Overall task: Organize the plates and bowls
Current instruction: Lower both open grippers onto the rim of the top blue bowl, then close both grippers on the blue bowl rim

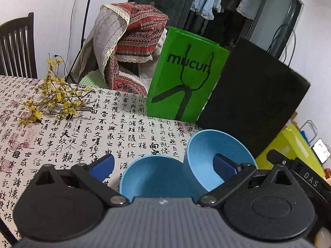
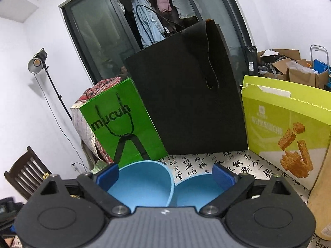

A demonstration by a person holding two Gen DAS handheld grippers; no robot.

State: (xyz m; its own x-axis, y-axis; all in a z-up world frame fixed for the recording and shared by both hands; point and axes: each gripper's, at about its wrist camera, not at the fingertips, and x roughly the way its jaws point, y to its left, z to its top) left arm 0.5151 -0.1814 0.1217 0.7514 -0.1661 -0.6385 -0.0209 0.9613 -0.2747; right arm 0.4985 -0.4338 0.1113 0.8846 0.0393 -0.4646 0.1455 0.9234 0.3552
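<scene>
Two light-blue bowls sit side by side on the calligraphy tablecloth [image 1: 62, 140]. In the left wrist view one bowl [image 1: 153, 177] stands upright just ahead of the tool. The other bowl [image 1: 209, 153] is tipped, and its mouth faces the camera. My left gripper [image 1: 164, 165] is open wide, with its right finger in front of the tipped bowl's inside. In the right wrist view the left bowl [image 2: 142, 184] overlaps the right bowl [image 2: 196, 192]. My right gripper [image 2: 165, 175] is open and spans both bowls, with its fingers by their outer rims. I cannot tell whether the fingers touch them.
A green paper bag [image 1: 186, 78] and a tall black bag [image 1: 254, 103] stand right behind the bowls. To the right is a yellow-green snack box [image 2: 289, 128]. A yellow flower sprig [image 1: 53, 103] lies at the left. A dark chair [image 1: 16, 45] and draped patterned cloth [image 1: 134, 33] stand beyond the table.
</scene>
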